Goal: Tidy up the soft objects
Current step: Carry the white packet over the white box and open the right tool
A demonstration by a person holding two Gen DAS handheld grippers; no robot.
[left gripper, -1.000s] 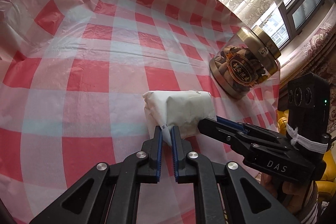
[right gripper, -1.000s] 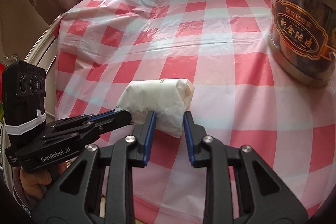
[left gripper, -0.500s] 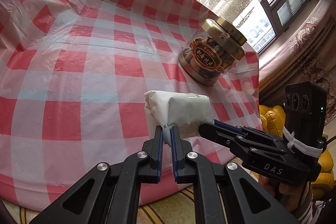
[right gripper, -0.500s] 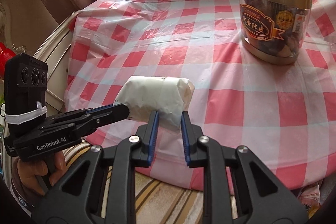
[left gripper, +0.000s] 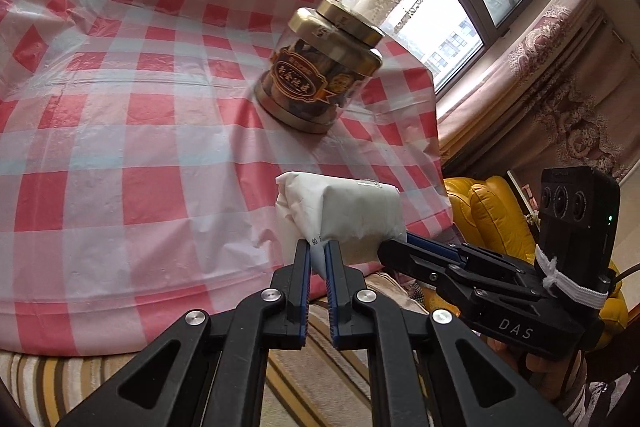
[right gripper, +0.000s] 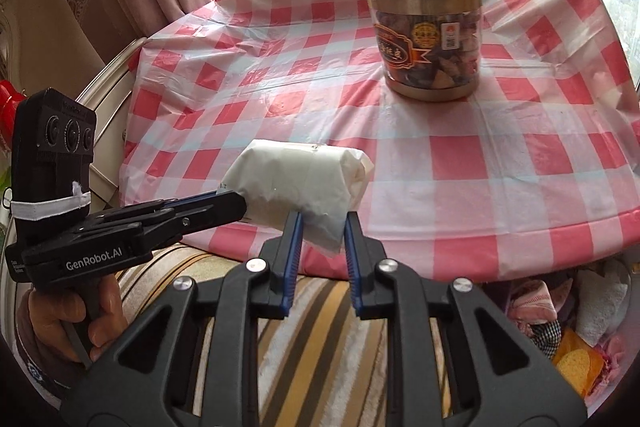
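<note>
A soft white packet [left gripper: 352,211] hangs in the air over the near edge of the table, held at both ends. My left gripper [left gripper: 317,247] is shut on a thin corner of its wrapper. In the right wrist view, my right gripper [right gripper: 322,223] is shut on the other end of the packet [right gripper: 296,183], its pads pressing the wrapper in. Each view shows the other gripper from the side: the right gripper [left gripper: 394,249] under the packet's right end, the left gripper [right gripper: 236,203] at its left end, with a hand [right gripper: 60,319] on its grip.
A clear jar with a gold lid [left gripper: 320,75] [right gripper: 428,27] stands on the red-and-white checked tablecloth [left gripper: 120,147] [right gripper: 480,167]. Striped fabric [right gripper: 320,327] lies below the grippers. A heap of cloths [right gripper: 560,315] sits low right, a yellow cushion [left gripper: 492,211] beyond the table.
Both grippers have drawn back and up together with the packet, from over the tabletop to its near edge. The jar now looks farther away. The right jaws have narrowed slightly on the packet.
</note>
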